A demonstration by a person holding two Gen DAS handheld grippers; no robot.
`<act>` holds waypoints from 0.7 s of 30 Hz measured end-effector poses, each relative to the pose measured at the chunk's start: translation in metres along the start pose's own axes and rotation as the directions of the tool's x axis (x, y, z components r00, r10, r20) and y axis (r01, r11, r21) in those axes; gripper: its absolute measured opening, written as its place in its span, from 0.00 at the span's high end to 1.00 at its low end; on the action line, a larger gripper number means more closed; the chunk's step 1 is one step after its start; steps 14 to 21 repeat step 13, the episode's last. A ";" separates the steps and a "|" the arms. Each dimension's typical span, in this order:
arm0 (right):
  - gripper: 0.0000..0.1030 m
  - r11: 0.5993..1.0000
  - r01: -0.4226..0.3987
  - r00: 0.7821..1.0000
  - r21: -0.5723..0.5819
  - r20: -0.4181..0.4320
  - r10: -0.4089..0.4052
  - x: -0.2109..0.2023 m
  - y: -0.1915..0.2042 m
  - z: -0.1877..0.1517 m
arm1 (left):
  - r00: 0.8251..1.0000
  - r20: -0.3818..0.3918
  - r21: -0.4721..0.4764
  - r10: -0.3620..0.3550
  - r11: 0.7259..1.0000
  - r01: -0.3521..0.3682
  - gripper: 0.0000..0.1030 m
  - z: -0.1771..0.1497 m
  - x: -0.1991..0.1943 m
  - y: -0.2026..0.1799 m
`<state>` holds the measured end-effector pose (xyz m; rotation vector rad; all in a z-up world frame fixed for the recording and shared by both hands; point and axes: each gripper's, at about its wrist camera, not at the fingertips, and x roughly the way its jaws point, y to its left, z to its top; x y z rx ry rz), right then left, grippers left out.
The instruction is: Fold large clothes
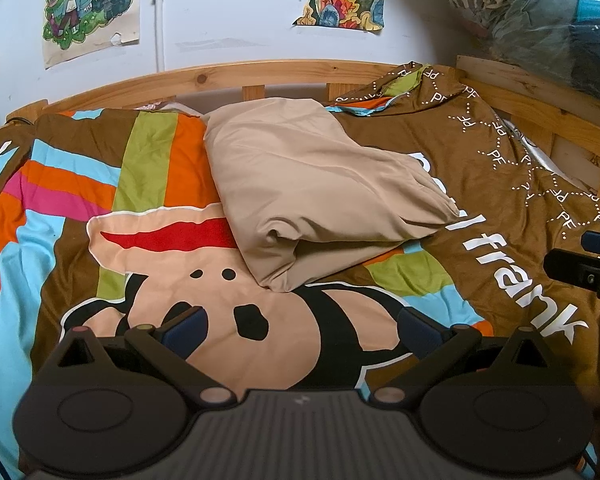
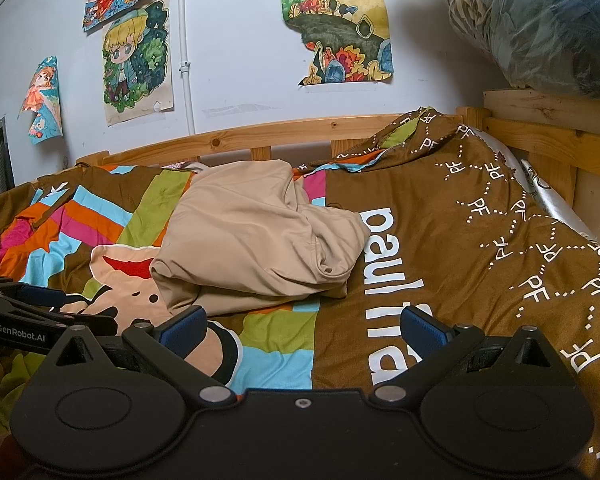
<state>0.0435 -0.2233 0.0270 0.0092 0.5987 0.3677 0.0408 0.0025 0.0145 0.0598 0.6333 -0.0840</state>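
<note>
Nearest me, my left gripper (image 1: 298,330) is spread wide with nothing between its blue pads (image 1: 186,330), held low over the monkey face printed on the duvet (image 1: 500,184). My right gripper (image 2: 306,328) is just as wide and just as empty, set beside the left over the white lettering. I judge I hold both low and parted because neither has work on the cloth at this instant; they are clear of it, not touching.

Just beyond the fingertips lies the garment (image 1: 316,192), a tan piece folded into a thick, slightly lopsided bundle. It rests on the duvet near the bed's middle, its closed fold toward me and looser layers showing at the right edge. It looks to me close to finished, perhaps wanting only a tidy of that right side.

Further off, the duvet bunches up against the wooden rail (image 1: 220,76), likely pushed aside to leave a flat patch for folding. Behind that, drawings (image 2: 138,64) hang on the wall, and a plastic-wrapped bundle (image 2: 540,20) sits on the high right corner.
</note>
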 end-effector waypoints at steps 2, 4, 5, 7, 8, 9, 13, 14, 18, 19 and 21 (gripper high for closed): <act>0.01 1.000 0.000 1.000 0.000 0.000 0.000 0.000 0.000 0.000 | 1.000 -0.001 0.000 0.001 1.000 -0.001 0.01 0.000 0.000 0.000; 0.01 1.000 0.000 1.000 0.000 0.000 0.000 0.000 0.000 0.000 | 1.000 -0.003 0.000 0.002 1.000 -0.002 0.01 0.000 0.001 0.001; 0.01 1.000 0.000 1.000 0.000 0.000 0.000 0.000 0.001 0.000 | 1.000 -0.003 0.000 0.002 1.000 -0.002 0.01 0.000 0.000 0.001; 0.01 1.000 0.000 1.000 0.000 0.000 0.000 0.000 0.000 0.000 | 1.000 -0.002 0.002 0.004 1.000 -0.004 0.01 0.000 0.001 0.001; 0.01 1.000 0.000 1.000 0.001 -0.001 0.000 0.000 0.000 0.000 | 1.000 -0.002 0.001 0.003 1.000 -0.003 0.01 0.000 0.001 0.000; 0.01 1.000 0.000 1.000 0.001 -0.001 0.000 0.000 0.000 0.000 | 1.000 -0.003 0.001 0.003 1.000 -0.003 0.01 0.000 0.001 0.001; 0.01 1.000 0.000 1.000 0.001 -0.001 0.000 0.000 0.000 0.000 | 1.000 -0.003 0.001 0.004 1.000 -0.004 0.01 0.000 0.001 0.001; 0.01 1.000 0.000 1.000 0.001 -0.001 0.000 0.000 0.000 0.000 | 1.000 -0.003 0.001 0.004 1.000 -0.004 0.01 0.000 0.001 0.001; 0.01 1.000 0.000 1.000 0.001 -0.001 0.000 0.000 0.000 0.000 | 1.000 -0.003 0.001 0.004 1.000 -0.004 0.01 0.000 0.001 0.001; 0.01 1.000 0.000 1.000 0.001 -0.001 0.000 0.000 0.000 0.000 | 1.000 -0.003 0.001 0.004 1.000 -0.004 0.01 0.000 0.001 0.001; 0.01 1.000 0.000 1.000 0.001 -0.001 0.000 0.000 0.000 0.000 | 1.000 -0.003 0.001 0.004 1.000 -0.004 0.01 0.000 0.001 0.001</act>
